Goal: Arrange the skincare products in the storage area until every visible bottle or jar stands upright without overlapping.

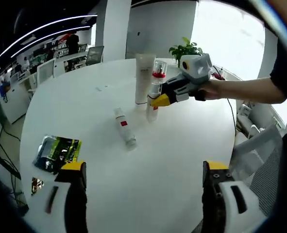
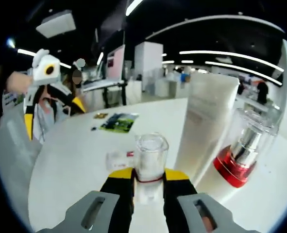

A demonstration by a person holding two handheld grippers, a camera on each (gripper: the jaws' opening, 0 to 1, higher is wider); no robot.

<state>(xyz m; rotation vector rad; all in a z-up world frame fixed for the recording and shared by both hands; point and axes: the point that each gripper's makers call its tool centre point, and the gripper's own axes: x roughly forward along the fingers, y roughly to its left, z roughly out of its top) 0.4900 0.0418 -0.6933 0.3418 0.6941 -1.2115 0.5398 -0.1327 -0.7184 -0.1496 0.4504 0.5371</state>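
On the round white table (image 1: 182,145) a tall white tube (image 1: 144,77) stands upright, with a clear bottle with a red band (image 1: 159,73) beside it. My right gripper (image 1: 160,101) is shut on a small clear-capped bottle (image 1: 153,108), held upright just in front of the tube. In the right gripper view the jaws (image 2: 148,187) clamp that bottle (image 2: 150,155), the tube (image 2: 206,126) and red-banded bottle (image 2: 243,150) to its right. A slim white bottle with a red label (image 1: 125,127) lies on its side (image 2: 118,158). My left gripper (image 1: 143,179) stands open near the table's edge.
A green and black packet (image 1: 58,151) lies on the table's left part (image 2: 118,122). A potted plant (image 1: 184,48) stands at the far edge. Chairs (image 1: 255,141) ring the table. The left gripper (image 2: 53,114) shows across the table, held by a hand.
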